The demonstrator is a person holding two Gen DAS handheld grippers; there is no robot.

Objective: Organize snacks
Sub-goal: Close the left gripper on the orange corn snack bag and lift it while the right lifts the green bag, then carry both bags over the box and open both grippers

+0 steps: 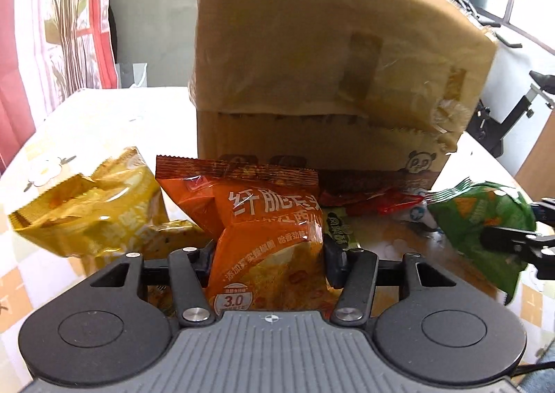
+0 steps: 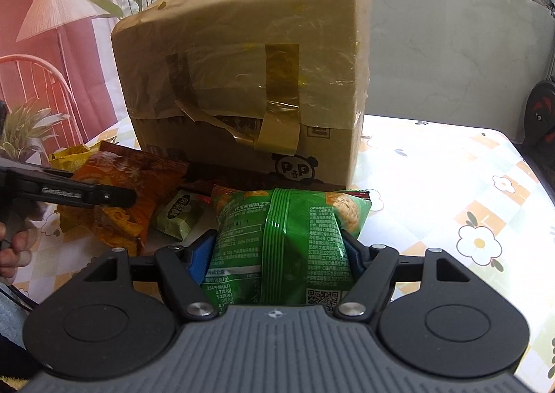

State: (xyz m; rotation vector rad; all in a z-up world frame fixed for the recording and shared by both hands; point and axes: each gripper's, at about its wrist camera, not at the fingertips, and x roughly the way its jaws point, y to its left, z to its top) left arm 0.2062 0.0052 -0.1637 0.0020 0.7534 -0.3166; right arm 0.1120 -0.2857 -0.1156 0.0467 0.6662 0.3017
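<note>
My left gripper (image 1: 267, 254) is shut on an orange snack bag (image 1: 267, 226) in front of a taped cardboard box (image 1: 329, 80). My right gripper (image 2: 281, 254) is shut on a green snack bag (image 2: 288, 237), which also shows at the right of the left wrist view (image 1: 485, 219). The box (image 2: 242, 87) stands just behind both bags. A yellow snack bag (image 1: 86, 205) lies left of the orange one. A small green packet (image 2: 178, 214) and a red packet (image 1: 374, 202) lie at the foot of the box. The orange bag (image 2: 128, 191) shows left in the right wrist view.
The table (image 2: 451, 185) has a flower-patterned cloth, with bare cloth to the right of the box. A chair (image 2: 38, 80), a lamp (image 2: 52, 8) and plants stand at the left. An exercise bike (image 1: 513, 108) stands beyond the table's right edge.
</note>
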